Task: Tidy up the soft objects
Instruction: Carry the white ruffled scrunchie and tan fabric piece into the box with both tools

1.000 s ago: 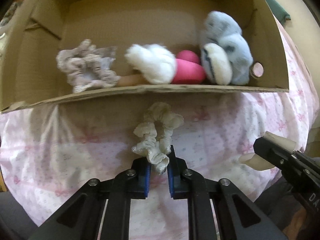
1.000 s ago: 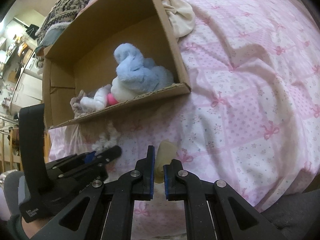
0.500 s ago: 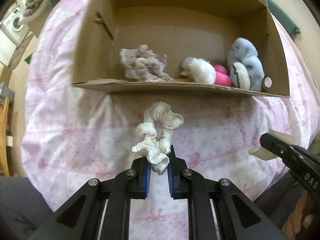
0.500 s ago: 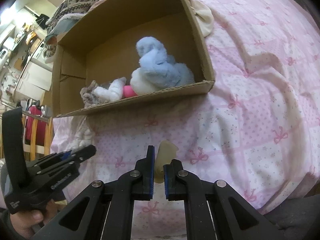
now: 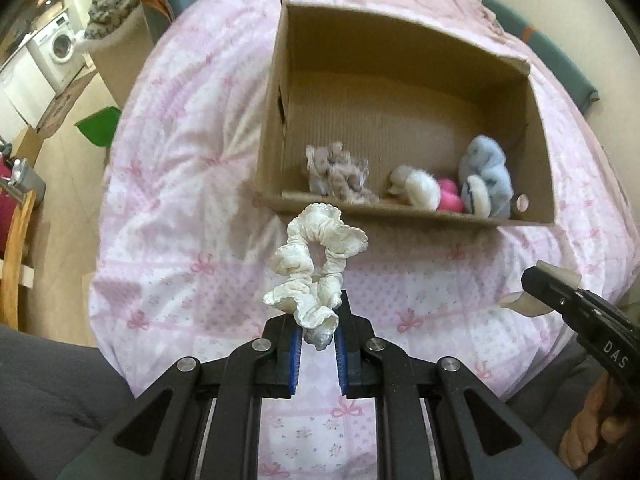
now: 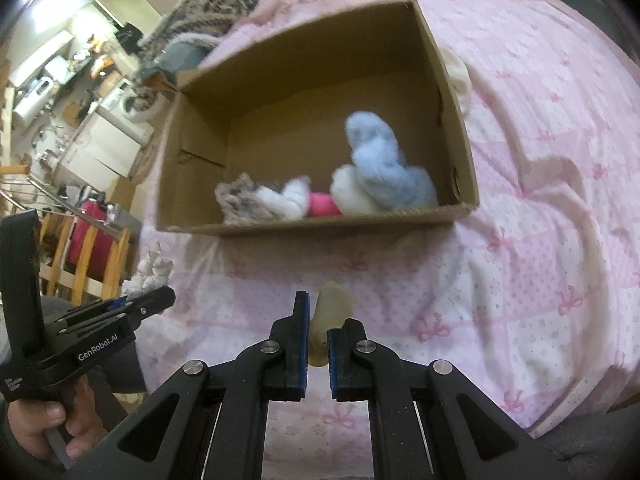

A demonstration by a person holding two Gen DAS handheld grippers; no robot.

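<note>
My left gripper [image 5: 317, 330] is shut on a cream ruffled scrunchie [image 5: 316, 264] and holds it above the pink bedspread, short of the cardboard box [image 5: 400, 216]. My right gripper [image 6: 318, 338] is shut on a small beige soft piece [image 6: 332, 312], also short of the box [image 6: 456, 128]. Inside the box lie a grey scrunchie [image 5: 340, 174], a white fluffy toy [image 5: 416, 188], a pink item [image 5: 448, 200] and a blue plush [image 5: 486, 184]. The left gripper with the scrunchie [image 6: 150, 274] shows at the lower left of the right wrist view.
The bed is covered with a pink bow-patterned spread [image 5: 192, 208]. A cream cloth [image 6: 458, 76] lies behind the box's right wall. The bed edge drops to the floor on the left, with a wooden chair [image 5: 16, 240] and a washing machine [image 5: 60, 52] beyond.
Both grippers have risen and pulled back from the box, so the box looks smaller and farther. Each still holds its item.
</note>
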